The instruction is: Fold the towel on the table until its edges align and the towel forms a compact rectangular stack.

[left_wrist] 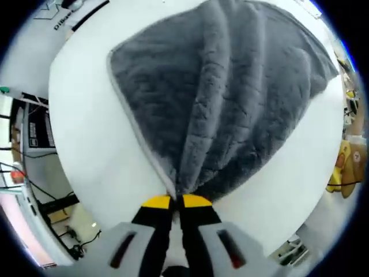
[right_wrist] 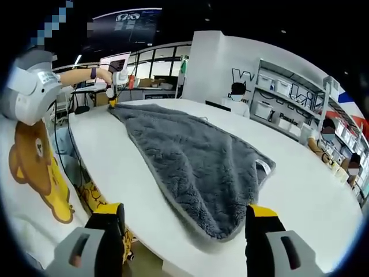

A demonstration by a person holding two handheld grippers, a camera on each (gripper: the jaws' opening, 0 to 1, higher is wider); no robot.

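In the left gripper view, the left gripper (left_wrist: pixel 176 202) has its yellow-tipped fingers (left_wrist: pixel 157 202) pressed together on a corner of the grey towel (left_wrist: pixel 230 104). The cloth spreads away from the fingers like a fan over the white desk (left_wrist: pixel 92 150), with ridges running out from the pinched corner, so it seems this corner is pulled tight to lift or carry it.

In the right gripper view, the right gripper (right_wrist: pixel 184 216) has its fingers (right_wrist: pixel 260 214) wide apart and empty, one on each side of the nearest towel corner, which lies between and just beyond them near the desk edge. Probably it is placed so to take this corner next. Beyond the fingers the towel stretches long to the left gripper at the far end, held by a person's hand (right_wrist: pixel 104 74). The fold is, I judge, only starting.
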